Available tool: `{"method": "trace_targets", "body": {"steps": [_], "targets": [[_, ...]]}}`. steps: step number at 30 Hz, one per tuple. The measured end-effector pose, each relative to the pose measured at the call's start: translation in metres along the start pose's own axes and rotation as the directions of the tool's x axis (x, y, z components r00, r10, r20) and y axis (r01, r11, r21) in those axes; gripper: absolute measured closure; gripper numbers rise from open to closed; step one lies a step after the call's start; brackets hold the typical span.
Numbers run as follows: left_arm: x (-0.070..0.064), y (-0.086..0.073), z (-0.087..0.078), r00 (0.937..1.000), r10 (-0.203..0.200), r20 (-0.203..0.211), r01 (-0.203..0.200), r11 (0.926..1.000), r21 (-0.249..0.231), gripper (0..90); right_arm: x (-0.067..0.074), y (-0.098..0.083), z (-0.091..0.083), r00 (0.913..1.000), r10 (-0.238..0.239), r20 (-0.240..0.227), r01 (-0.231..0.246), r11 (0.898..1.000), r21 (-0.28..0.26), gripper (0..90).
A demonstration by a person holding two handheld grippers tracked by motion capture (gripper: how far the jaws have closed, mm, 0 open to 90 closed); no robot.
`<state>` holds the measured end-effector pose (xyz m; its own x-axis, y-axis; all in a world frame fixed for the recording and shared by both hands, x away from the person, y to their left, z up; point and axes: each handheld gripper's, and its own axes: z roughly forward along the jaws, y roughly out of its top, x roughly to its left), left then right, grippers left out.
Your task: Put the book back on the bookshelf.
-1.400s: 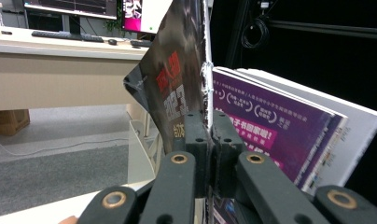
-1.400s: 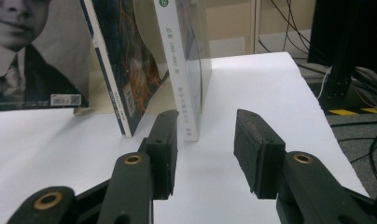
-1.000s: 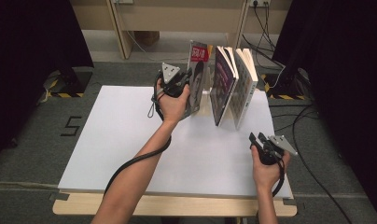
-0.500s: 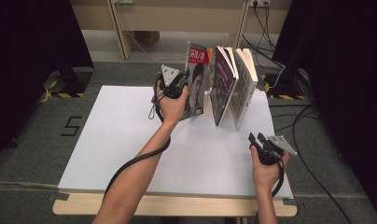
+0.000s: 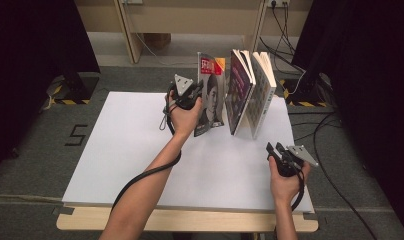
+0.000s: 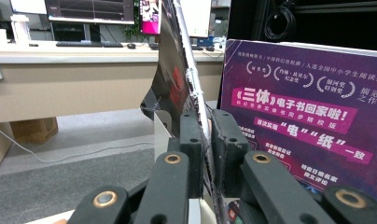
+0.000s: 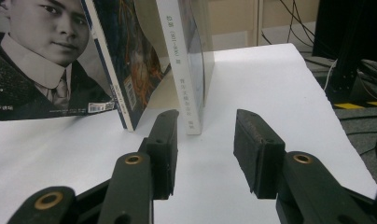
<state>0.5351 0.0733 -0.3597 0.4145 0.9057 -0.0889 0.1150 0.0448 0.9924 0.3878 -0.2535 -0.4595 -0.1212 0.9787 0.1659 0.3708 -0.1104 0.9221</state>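
The left tool (image 6: 205, 154) pinches the thin portrait-cover magazine (image 5: 210, 95), jaws just easing apart, beside the purple-backed book (image 6: 298, 116). Let go slowly so it leans steady. The right tool (image 7: 205, 149) waits, jaws apart, on the white table (image 5: 140, 145).

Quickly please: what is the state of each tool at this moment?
Left tool: jaws just opening, pads still on the magazine.
Right tool: open, holding nothing, above the white table.
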Motion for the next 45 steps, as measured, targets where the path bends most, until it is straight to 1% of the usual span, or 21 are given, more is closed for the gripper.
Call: {"method": "trace_targets", "body": {"steps": [5, 9, 10, 13, 14, 18, 19, 23, 27, 28, 29, 30, 31, 34, 35, 37, 38, 40, 41, 43, 45], "targets": [[0.002, 0.003, 0.002, 0.9998, -0.013, 0.013, 0.013, 0.999, 0.042, 82.2, 0.0, -0.001, 0.001, 1.0, 0.007, -0.001, -0.007, 1.0, 0.003, 60.5], [0.005, 0.007, 0.004, 0.9991, -0.038, 0.019, 0.036, 0.9969, 0.07, 80.8, 0.0, -0.001, 0.001, 1.0, 0.001, -0.004, -0.001, 1.0, 0.004, 60.5], [0.006, 0.007, 0.005, 0.9987, -0.045, 0.024, 0.043, 0.9959, 0.08, 77.9, 0.0, -0.001, 0.002, 1.0, 0.005, -0.007, -0.005, 1.0, 0.008, 60.5], [0.01, 0.009, 0.01, 0.9969, -0.071, 0.033, 0.066, 0.9906, 0.12, 74.8, 0.0, -0.001, 0.002, 0.9999, 0.013, -0.006, -0.013, 1.0, 0.015, 60.4], [0.01, 0.009, 0.01, 0.9969, -0.071, 0.033, 0.066, 0.9906, 0.12, 73.8, 0.0, -0.001, 0.002, 0.9999, 0.013, -0.006, -0.013, 1.0, 0.015, 60.4], [0.013, 0.009, 0.015, 0.9924, -0.114, 0.046, 0.105, 0.982, 0.157, 72.0, -0.001, -0.002, 0.002, 0.9999, 0.016, -0.003, -0.016, 1.0, 0.016, 60.4], [0.014, 0.008, 0.016, 0.9902, -0.129, 0.053, 0.119, 0.9795, 0.162, 71.9, -0.001, -0.002, 0.002, 0.9998, 0.017, -0.003, -0.017, 1.0, 0.016, 60.3], [0.015, 0.006, 0.021, 0.9835, -0.171, 0.06, 0.155, 0.9667, 0.203, 69.5, -0.002, -0.002, 0.002, 0.9998, 0.02, -0.001, -0.02, 1.0, 0.024, 60.2], [0.016, 0.004, 0.023, 0.982, -0.18, 0.058, 0.164, 0.9627, 0.215, 69.4, -0.003, -0.002, 0.002, 0.9997, 0.024, 0.001, -0.025, 0.999, 0.024, 60.2], [0.016, 0.004, 0.023, 0.9801, -0.19, 0.059, 0.173, 0.9602, 0.22, 69.8, -0.004, -0.002, 0.002, 0.9997, 0.023, 0.003, -0.023, 0.999, 0.027, 60.1], [0.016, 0.003, 0.025, 0.9767, -0.206, 0.06, 0.187, 0.9543, 0.233, 69.9, -0.004, -0.002, 0.002, 0.9997, 0.024, 0.002, -0.024, 0.999, 0.025, 60.0], [0.016, 0.003, 0.025, 0.9767, -0.206, 0.06, 0.187, 0.9543, 0.233, 70.3, -0.004, -0.002, 0.002, 0.9996, 0.027, 0.002, -0.027, 0.999, 0.027, 60.0], [0.017, 0.004, 0.026, 0.9741, -0.218, 0.06, 0.197, 0.9496, 0.244, 71.4, -0.004, -0.002, 0.002, 0.9997, 0.026, 0.001, -0.026, 0.999, 0.027, 60.0], [0.017, 0.004, 0.027, 0.9741, -0.22, 0.053, 0.2, 0.9459, 0.256, 74.2, -0.004, -0.002, 0.003, 0.9995, 0.031, -0.002, -0.03, 0.999, 0.029, 59.9], [0.017, 0.005, 0.027, 0.9729, -0.225, 0.054, 0.203, 0.9423, 0.266, 79.2, -0.004, -0.003, 0.003, 0.9995, 0.032, -0.002, -0.032, 0.999, 0.032, 59.8], [0.017, 0.006, 0.028, 0.9693, -0.24, 0.052, 0.215, 0.9304, 0.297, 80.4, -0.004, -0.003, 0.003, 0.9994, 0.034, -0.003, -0.034, 0.999, 0.032, 59.8], [0.016, 0.007, 0.028, 0.9681, -0.246, 0.049, 0.219, 0.9262, 0.307, 82.7, -0.004, -0.003, 0.004, 0.9994, 0.035, -0.002, -0.034, 0.999, 0.034, 59.8], [0.016, 0.009, 0.028, 0.9608, -0.272, 0.052, 0.241, 0.9141, 0.326, 84.1, -0.005, -0.004, 0.004, 0.9994, 0.035, -0.005, -0.034, 0.999, 0.04, 59.8], [0.015, 0.01, 0.028, 0.9587, -0.279, 0.056, 0.245, 0.9096, 0.336, 84.9, -0.004, -0.004, 0.004, 0.999, 0.044, -0.01, -0.043, 0.998, 0.044, 59.8], [0.013, 0.012, 0.028, 0.9559, -0.287, 0.063, 0.249, 0.9046, 0.346, 85.7, -0.005, -0.004, 0.004, 0.9988, 0.047, -0.016, -0.047, 0.998, 0.043, 59.7], [0.011, 0.014, 0.026, 0.9588, -0.275, 0.073, 0.233, 0.9065, 0.352, 86.1, -0.005, -0.003, 0.004, 0.9986, 0.049, -0.016, -0.049, 0.998, 0.044, 59.7]]}}
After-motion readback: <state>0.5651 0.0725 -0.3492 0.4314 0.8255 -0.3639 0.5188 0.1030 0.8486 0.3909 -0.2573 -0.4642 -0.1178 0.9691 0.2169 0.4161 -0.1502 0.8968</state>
